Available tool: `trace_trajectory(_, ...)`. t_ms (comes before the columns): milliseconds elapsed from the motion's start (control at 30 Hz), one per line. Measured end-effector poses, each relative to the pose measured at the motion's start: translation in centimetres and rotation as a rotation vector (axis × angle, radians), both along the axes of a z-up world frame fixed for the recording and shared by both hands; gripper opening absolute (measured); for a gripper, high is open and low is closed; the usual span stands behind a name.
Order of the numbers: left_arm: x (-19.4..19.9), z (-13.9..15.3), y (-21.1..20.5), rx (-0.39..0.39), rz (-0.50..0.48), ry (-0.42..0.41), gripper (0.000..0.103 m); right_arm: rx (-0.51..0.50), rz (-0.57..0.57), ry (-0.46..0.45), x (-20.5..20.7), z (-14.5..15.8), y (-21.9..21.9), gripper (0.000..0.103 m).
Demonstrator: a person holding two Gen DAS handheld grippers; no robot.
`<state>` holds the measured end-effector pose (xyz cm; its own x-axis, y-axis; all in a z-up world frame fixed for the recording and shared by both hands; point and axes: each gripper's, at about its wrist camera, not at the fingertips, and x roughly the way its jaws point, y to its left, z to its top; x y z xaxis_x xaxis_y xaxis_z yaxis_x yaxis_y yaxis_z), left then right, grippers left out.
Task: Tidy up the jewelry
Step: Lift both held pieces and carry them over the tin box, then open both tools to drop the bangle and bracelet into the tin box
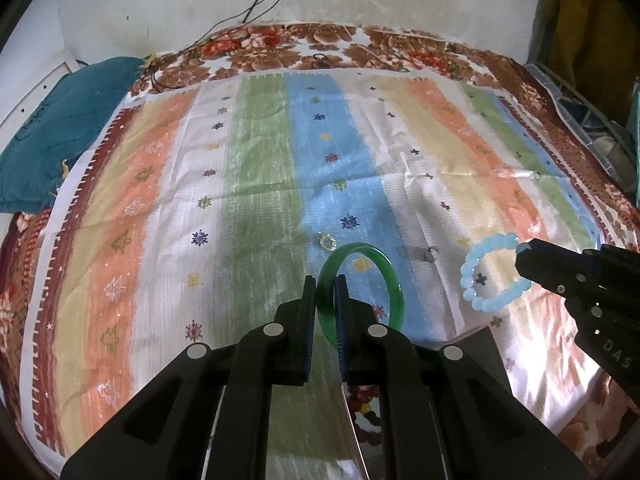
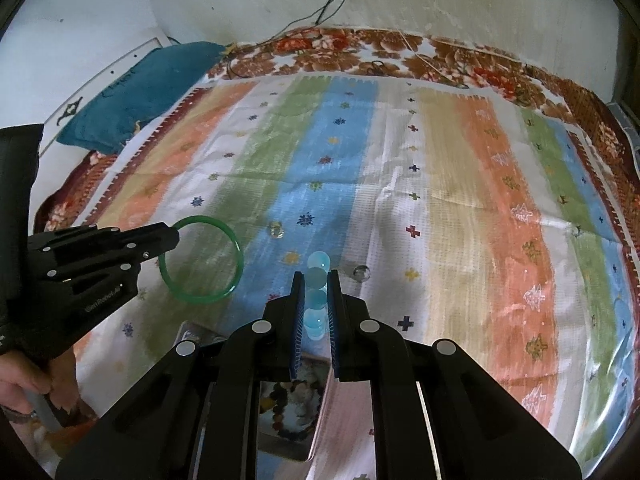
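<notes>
My left gripper [image 1: 325,284] is shut on a green bangle [image 1: 394,280] and holds it above the striped cloth; the bangle also shows in the right wrist view [image 2: 236,248], at the left gripper's tip [image 2: 174,236]. My right gripper [image 2: 316,280] is shut on a light-blue bead bracelet [image 2: 319,262], seen edge-on between the fingers; in the left wrist view the bracelet [image 1: 468,268] hangs from the right gripper's tip [image 1: 522,254]. A small clear ring [image 1: 327,241] and a grey ring [image 1: 429,254] lie on the cloth.
A clear box [image 2: 292,404] holding dark bead jewelry sits below the grippers, also seen in the left wrist view [image 1: 362,404]. A teal cushion [image 1: 60,128] lies at the far left. A clear strand [image 1: 520,174] lies far right. Cables [image 1: 256,4] hang down the wall.
</notes>
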<state>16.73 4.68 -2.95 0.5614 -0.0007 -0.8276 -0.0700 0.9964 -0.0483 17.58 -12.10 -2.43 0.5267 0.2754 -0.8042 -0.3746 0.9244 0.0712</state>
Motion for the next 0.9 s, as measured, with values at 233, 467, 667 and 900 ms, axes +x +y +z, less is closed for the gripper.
trace_trajectory(233,-1.7,0.7,-0.4,-0.008,-0.004,-0.021,0.009,-0.009,0.015,-0.028,-1.9,0.6,0.3,0.012)
trace_trajectory(467,-3.6,0.9,-1.1,-0.015,-0.012,-0.03,0.009,0.007,0.033,-0.02,-3.5,0.5,0.5,0.012)
trace_trajectory(667,-4.7,0.8,-1.9,-0.02,-0.025,-0.025,0.009,0.012,0.047,-0.009,-4.6,0.3,0.7,0.012)
trace_trajectory(900,-5.2,0.0,-2.1,-0.052,-0.039,0.014,0.009,0.032,0.059,0.019,-5.2,-0.1,0.7,0.012)
